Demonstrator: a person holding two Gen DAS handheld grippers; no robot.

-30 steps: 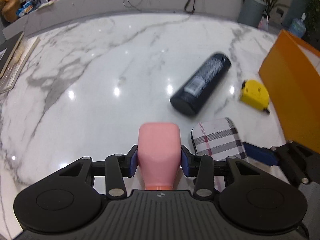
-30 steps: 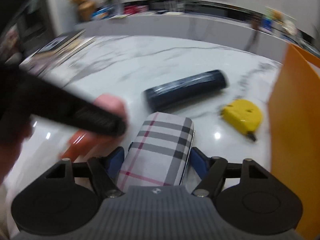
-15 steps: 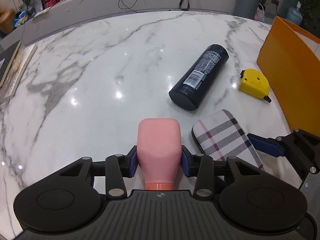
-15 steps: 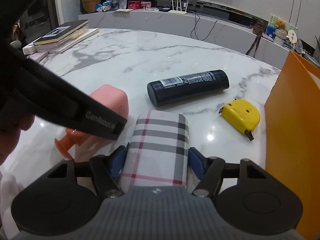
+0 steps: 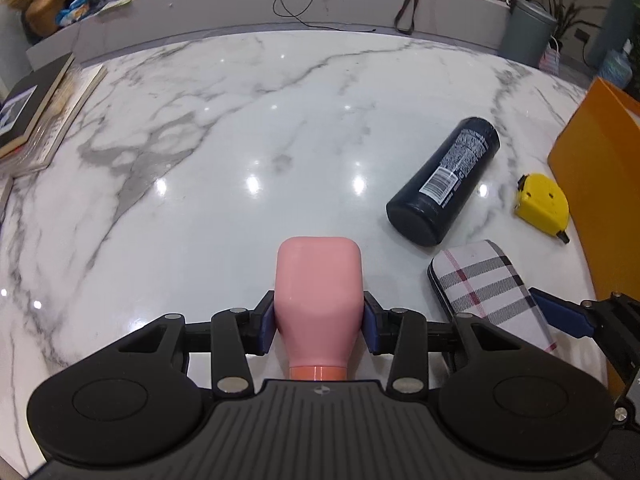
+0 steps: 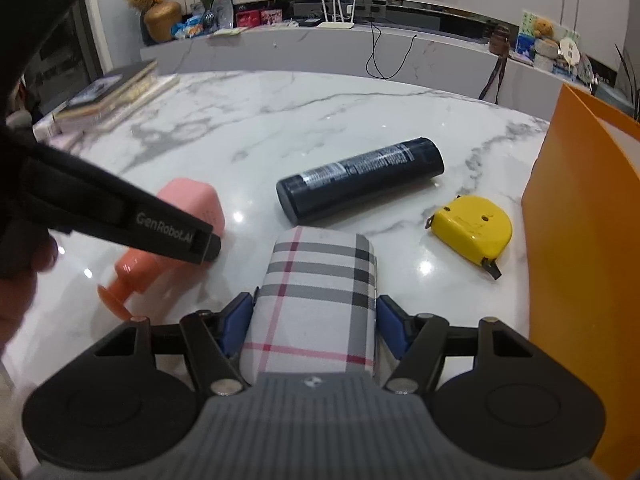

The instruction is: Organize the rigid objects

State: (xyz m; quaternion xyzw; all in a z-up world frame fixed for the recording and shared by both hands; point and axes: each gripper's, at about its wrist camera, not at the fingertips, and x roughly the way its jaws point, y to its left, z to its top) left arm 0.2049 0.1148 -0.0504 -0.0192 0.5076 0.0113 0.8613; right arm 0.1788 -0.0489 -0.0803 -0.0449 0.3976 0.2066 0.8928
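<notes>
1. Left gripper [image 5: 319,322]: blue pads pressed on both flanks of the pink bottle [image 5: 319,304], jaws about mid-width. Bottle points away from the camera, orange cap end toward the gripper body.
2. Right gripper [image 6: 316,326]: jaws have just been closing, plaid case [image 6: 318,300] between them. Both pads lie against its long sides; grip looks made.
3. Case lies just right of the bottle, near but apart. Whether bottle and case rest on the marble table [image 5: 224,160] or are lifted clear: cannot tell.
4. Black can [image 5: 444,188] lies on its side beyond the case, near it, base toward the left gripper.
5. Yellow tape measure [image 5: 543,205] sits right of the can, close to the orange box [image 5: 596,184] wall.
6. Box wall stands upright along the table's right edge; narrow lane between it and the case.
7. Books [image 5: 38,116] stacked at the far left edge.
8. Wide open marble ahead and to the left of the bottle, up to the curved far edge.
</notes>
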